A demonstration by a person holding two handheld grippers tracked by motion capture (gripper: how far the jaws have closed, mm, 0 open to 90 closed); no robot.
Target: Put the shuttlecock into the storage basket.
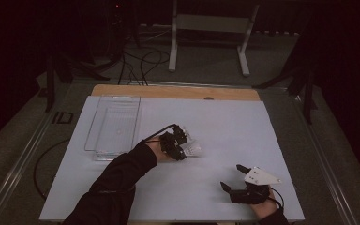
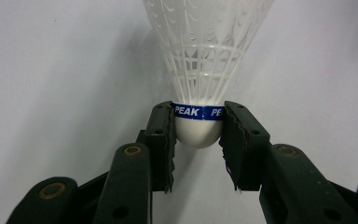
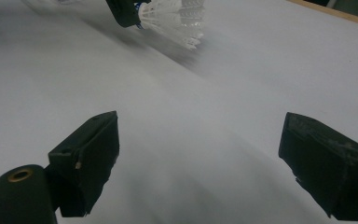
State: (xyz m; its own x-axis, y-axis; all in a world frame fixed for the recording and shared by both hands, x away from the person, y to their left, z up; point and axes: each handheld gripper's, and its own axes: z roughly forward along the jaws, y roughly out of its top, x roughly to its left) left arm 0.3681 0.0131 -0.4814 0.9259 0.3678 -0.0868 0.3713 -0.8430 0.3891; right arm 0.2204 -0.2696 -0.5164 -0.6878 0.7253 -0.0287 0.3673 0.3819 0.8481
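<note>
White plastic shuttlecock (image 2: 200, 112) sat clamped by its cork in the left gripper (image 2: 198, 140) fingers, just right of the clear tray (image 1: 115, 124) on the worktop (image 1: 225, 126). Placing it apparently remained. Right gripper (image 3: 200, 158) fingers spread wide, empty, well away.

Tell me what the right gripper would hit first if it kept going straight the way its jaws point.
Probably nothing close: the right gripper is open over bare white table. Far ahead, slightly left of that line, lies the shuttlecock held by the left gripper. Depth is unclear, so it may pass beside it.
</note>
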